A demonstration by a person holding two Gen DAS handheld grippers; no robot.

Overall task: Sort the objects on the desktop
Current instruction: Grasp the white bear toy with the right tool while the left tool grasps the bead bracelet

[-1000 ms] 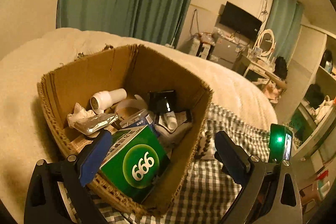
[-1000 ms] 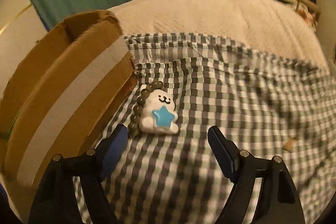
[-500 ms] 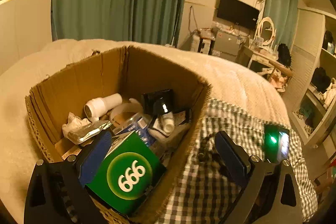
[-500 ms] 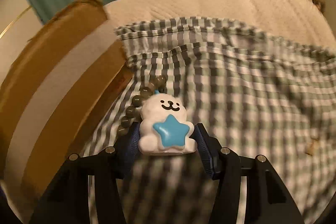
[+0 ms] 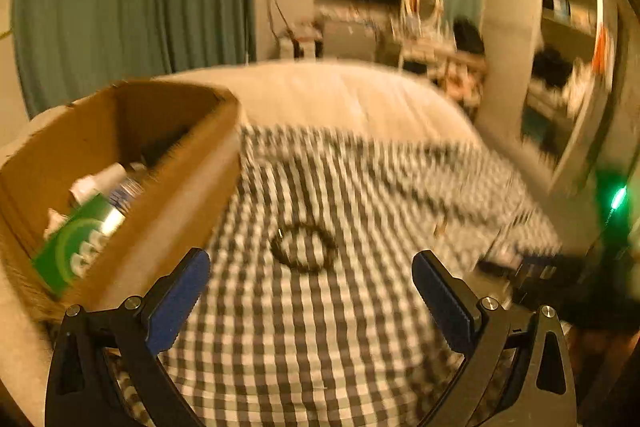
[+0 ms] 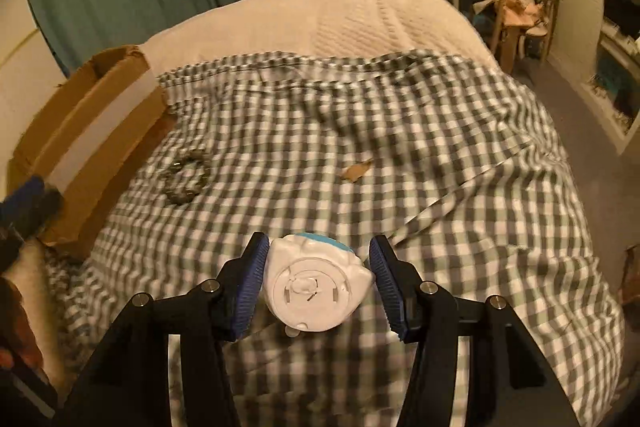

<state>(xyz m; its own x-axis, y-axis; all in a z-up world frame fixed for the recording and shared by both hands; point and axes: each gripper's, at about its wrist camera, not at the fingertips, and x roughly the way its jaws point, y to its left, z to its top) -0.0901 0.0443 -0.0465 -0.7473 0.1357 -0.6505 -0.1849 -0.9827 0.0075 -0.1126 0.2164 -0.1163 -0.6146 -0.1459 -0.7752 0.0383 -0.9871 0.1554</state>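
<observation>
box (image 5: pixel 132 163) already partly filled; white toy (image 6: pixel 316 285) is gripped in right gripper (image 6: pixel 318 283), bracelet (image 5: pixel 304 253) left on cloth, left gripper (image 5: pixel 312 301) spread empty.

Both wrist views look down close over the checked cloth (image 5: pixel 320 327), sharing the bead bracelet (image 6: pixel 186 183) and cardboard box (image 5: pixel 168 203).

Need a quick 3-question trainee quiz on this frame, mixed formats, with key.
1. True or false: the bead bracelet lies inside the cardboard box.
2. What does the right gripper hold?
A. green carton
B. white toy
C. bracelet
3. Fill in: the left gripper is ____.

Key:
1. False; it lies on the checked cloth, beside the box.
2. B; the white toy sits between the fingers, lifted off the cloth.
3. Open, empty.
</observation>
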